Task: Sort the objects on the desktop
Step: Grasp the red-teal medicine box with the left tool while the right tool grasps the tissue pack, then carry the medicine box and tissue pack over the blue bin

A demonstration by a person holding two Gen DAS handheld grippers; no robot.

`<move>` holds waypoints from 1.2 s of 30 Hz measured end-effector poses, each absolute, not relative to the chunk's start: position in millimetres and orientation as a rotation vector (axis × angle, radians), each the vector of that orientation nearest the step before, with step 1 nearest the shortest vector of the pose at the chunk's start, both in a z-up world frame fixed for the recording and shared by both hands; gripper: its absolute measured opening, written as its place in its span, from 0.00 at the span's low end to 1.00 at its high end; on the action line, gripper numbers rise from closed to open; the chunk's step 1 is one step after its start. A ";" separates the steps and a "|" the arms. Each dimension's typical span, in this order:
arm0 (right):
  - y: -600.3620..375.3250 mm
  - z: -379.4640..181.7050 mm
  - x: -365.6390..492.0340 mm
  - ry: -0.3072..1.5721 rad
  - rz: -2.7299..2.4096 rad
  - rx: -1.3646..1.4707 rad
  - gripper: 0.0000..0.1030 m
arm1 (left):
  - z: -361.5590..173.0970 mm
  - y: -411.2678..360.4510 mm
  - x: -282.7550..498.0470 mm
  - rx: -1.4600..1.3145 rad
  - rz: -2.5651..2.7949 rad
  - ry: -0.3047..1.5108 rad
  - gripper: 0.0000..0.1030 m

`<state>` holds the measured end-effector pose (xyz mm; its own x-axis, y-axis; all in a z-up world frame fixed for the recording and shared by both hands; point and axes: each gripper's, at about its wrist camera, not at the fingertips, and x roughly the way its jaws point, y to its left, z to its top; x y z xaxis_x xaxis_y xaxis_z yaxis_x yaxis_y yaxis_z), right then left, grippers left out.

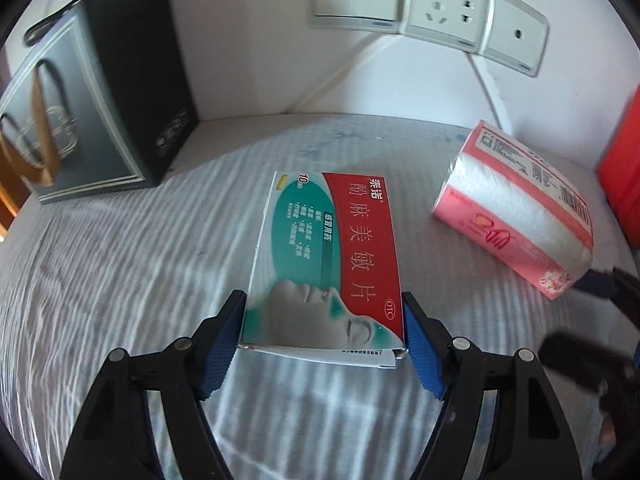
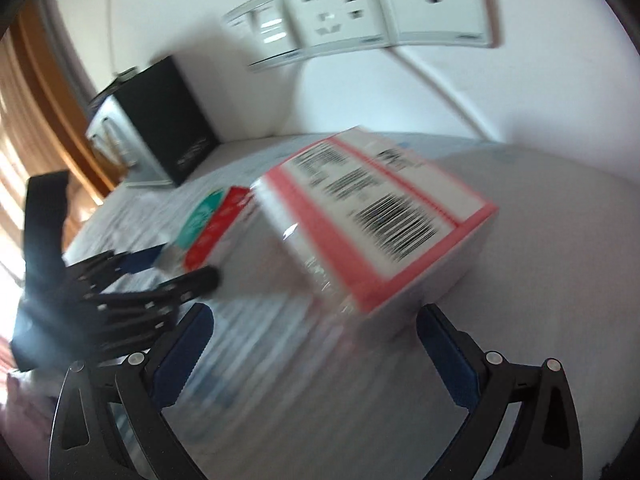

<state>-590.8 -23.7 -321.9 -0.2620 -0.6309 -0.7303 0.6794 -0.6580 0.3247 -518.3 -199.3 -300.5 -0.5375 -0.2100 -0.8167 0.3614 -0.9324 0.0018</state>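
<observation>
My left gripper is clamped on the near end of the medicine box, its blue pads pressed to both long edges, and the box lies flat on the striped cloth in the middle of the desk with a dark gift bag behind it to the left, against the wall. My right gripper stands wide apart with nothing between its fingers, just short of the pink tissue pack, which sits on the cloth to the right of the medicine box, below the wall sockets; that view is blurred.
</observation>
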 end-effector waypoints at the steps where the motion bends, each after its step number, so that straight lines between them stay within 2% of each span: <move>1: -28.9 -322.4 -584.7 0.057 -1.965 1.124 1.00 | -300.3 -202.4 -514.9 1.286 -2.482 0.244 0.73; 6: -25.2 -309.2 -579.1 0.262 -2.190 1.053 1.00 | -300.1 -211.3 -504.7 1.282 -2.463 0.261 0.72; 12: -8.8 -314.0 -618.8 0.276 -2.147 1.024 1.00 | -301.4 -214.6 -506.1 1.262 -2.478 0.266 0.73; 19: -33.7 -320.0 -639.7 0.292 -2.058 0.964 1.00 | -303.7 -216.1 -509.3 1.255 -2.491 0.262 0.73; 24: -50.6 -332.7 -621.0 0.283 -2.064 1.067 1.00 | -303.5 -215.5 -508.7 1.257 -2.494 0.260 0.72; 27: -55.6 -332.6 -610.4 0.277 -2.155 1.111 0.88 | -300.8 -212.0 -507.6 1.264 -2.502 0.235 0.71; 36: -56.0 -301.8 -556.3 0.204 -2.256 1.113 0.87 | -246.0 -198.6 -467.0 1.146 -2.542 0.194 0.71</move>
<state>-556.3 -56.0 -301.8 -0.4623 -0.4527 -0.7624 0.5824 -0.8034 0.1239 -467.0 -198.6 -246.0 -0.6141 -0.2537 -0.7473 0.3641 -0.9312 0.0170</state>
